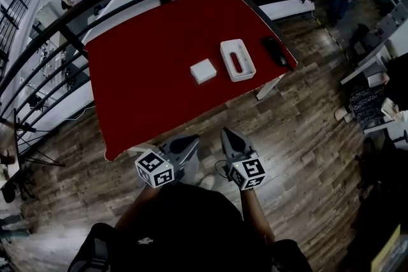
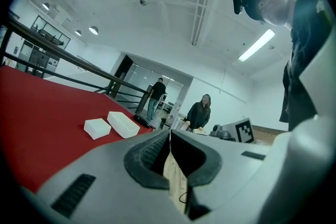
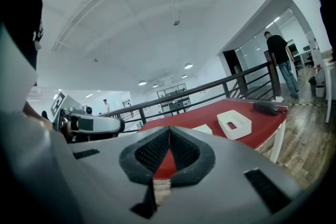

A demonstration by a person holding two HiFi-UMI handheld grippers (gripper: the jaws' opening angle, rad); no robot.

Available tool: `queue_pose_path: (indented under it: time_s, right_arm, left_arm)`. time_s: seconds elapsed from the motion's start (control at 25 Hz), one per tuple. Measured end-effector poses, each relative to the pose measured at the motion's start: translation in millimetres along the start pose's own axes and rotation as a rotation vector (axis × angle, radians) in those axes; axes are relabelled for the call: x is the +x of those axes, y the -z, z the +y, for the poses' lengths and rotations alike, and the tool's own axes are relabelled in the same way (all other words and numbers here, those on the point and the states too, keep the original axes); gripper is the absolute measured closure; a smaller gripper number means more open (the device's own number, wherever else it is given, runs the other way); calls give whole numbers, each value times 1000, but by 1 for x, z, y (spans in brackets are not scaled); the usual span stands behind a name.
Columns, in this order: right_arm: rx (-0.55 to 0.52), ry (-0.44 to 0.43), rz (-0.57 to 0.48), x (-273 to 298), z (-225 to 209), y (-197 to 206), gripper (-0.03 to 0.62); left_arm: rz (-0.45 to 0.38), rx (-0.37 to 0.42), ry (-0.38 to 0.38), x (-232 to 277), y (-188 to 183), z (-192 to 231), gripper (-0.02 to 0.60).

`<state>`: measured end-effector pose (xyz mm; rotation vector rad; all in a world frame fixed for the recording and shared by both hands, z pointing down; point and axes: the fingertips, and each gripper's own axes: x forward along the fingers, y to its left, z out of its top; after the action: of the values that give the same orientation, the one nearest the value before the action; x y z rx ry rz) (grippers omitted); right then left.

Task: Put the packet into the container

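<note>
A small white square packet (image 1: pixel 203 71) lies on the red table (image 1: pixel 146 67), just left of a white rectangular container (image 1: pixel 237 60) with a slot in its top. Both grippers hover over the wooden floor, short of the table's near edge. My left gripper (image 1: pixel 188 140) and right gripper (image 1: pixel 227 134) sit side by side, pointing at the table. The left gripper view shows the left gripper (image 2: pixel 169 132) shut and empty, with the packet (image 2: pixel 97 128) and container (image 2: pixel 123 124) far ahead. The right gripper (image 3: pixel 169 129) is shut and empty too, with the container (image 3: pixel 234 124) ahead on its right.
A black object (image 1: pixel 275 51) lies at the table's right corner. A black railing (image 1: pixel 57 41) runs round the table's far and left sides. Two people (image 2: pixel 199 114) stand in the background, far beyond the table. Wooden floor (image 1: pixel 306 137) spreads to the right.
</note>
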<state>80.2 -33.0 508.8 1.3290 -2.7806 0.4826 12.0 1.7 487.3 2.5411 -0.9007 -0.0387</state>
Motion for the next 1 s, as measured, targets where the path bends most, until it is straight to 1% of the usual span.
queue_pose_path:
  time_s: [0.16, 0.28, 0.48, 0.72, 1.0]
  right_arm:
    - [-3, 5, 13, 34, -16, -8, 572]
    - [-11, 4, 8, 63, -28, -21, 572]
    - [-19, 12, 9, 104, -43, -40, 572]
    - [-35, 20, 32, 148, -55, -47, 572]
    - [-44, 68, 48, 189, -71, -49, 572]
  left_arm:
    - [-7, -3, 8, 19, -19, 33, 566]
    - [-20, -10, 16, 33, -41, 59, 566]
    - [-22, 17, 19, 55, -74, 101, 566]
    - [-28, -5, 29, 70, -86, 145, 566]
    - [-31, -22, 57, 81, -98, 189, 566]
